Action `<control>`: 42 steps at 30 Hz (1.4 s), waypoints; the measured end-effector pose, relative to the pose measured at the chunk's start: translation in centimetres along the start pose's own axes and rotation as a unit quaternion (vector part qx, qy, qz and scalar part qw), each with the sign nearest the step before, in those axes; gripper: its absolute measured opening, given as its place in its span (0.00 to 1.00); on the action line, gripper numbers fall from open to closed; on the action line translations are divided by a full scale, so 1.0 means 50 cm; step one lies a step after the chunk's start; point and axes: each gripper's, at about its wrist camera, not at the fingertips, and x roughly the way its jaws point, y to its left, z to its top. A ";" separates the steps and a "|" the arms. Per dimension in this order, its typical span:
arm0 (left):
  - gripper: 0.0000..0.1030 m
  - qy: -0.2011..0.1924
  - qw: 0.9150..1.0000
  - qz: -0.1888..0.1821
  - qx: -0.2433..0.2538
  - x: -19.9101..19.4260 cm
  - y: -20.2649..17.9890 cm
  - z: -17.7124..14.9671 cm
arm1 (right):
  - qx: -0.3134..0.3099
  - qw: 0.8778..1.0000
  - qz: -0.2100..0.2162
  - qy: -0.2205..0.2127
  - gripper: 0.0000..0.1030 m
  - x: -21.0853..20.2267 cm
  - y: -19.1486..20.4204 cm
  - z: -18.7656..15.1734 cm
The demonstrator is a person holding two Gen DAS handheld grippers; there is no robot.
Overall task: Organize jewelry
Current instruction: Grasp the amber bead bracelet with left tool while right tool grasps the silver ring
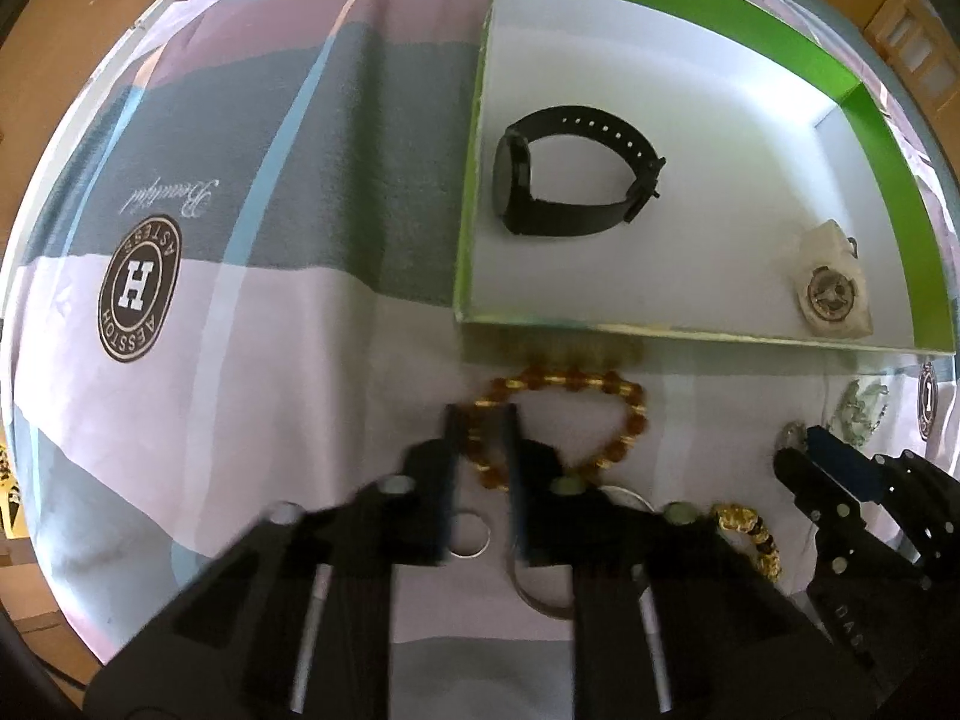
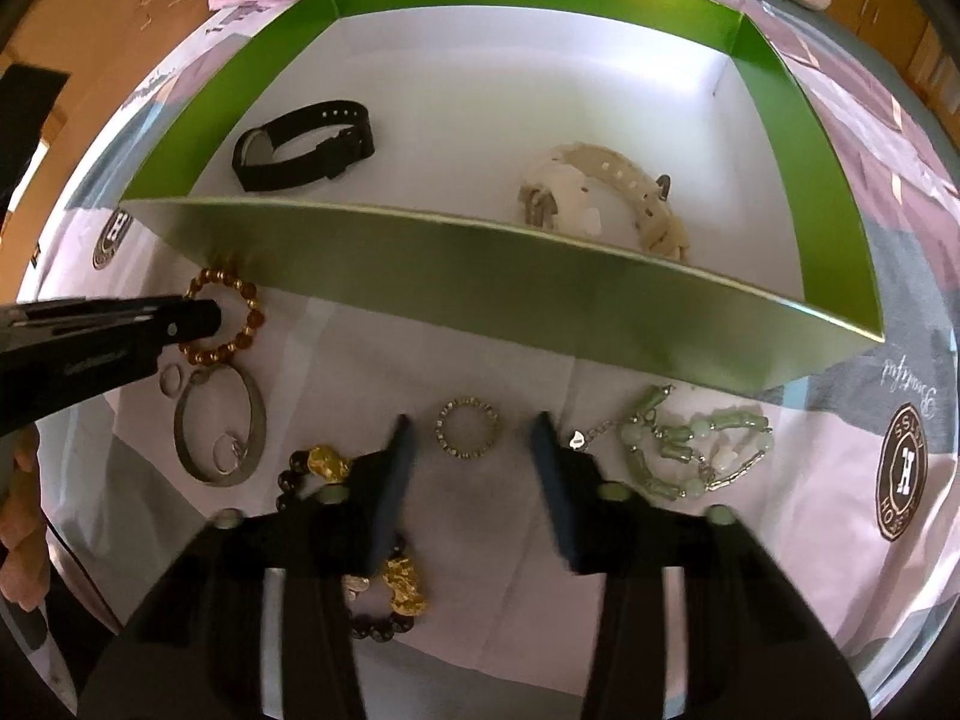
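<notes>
The left tongs (image 1: pixel 483 420) are seen low over a patterned bedsheet (image 1: pixel 240 192), their fingers narrowed around one side of an amber bead bracelet (image 1: pixel 624 414), which lies on the sheet just before the near wall of a green box (image 1: pixel 660 339). Whether the beads are actually pinched cannot be told, since the tips are blurred. Between the fingers, closer to the camera, a small plain ring (image 1: pixel 471 534) is seen. Just right of these tongs a large metal bangle (image 2: pixel 222 426) lies flat, and beyond it a dark bead bracelet with gold charms (image 2: pixel 327 462). Ahead of the left tongs, inside the box, a black watch (image 1: pixel 564 180) rests on its side; to the right of it a cream watch (image 2: pixel 606 204) is found near the box's right wall.

The right tongs (image 2: pixel 474 438) are held wide apart above the sheet, with nothing gripped. A studded ring (image 2: pixel 468 427) lies between and just ahead of their tips. To their right a pale green bead bracelet (image 2: pixel 696 450) is spread out, near but not touching the right finger.
</notes>
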 end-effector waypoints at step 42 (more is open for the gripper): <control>0.26 0.019 0.999 -0.013 -0.027 0.000 0.056 0.006 | 0.016 0.999 0.030 -0.025 0.21 -0.093 -0.034 -0.007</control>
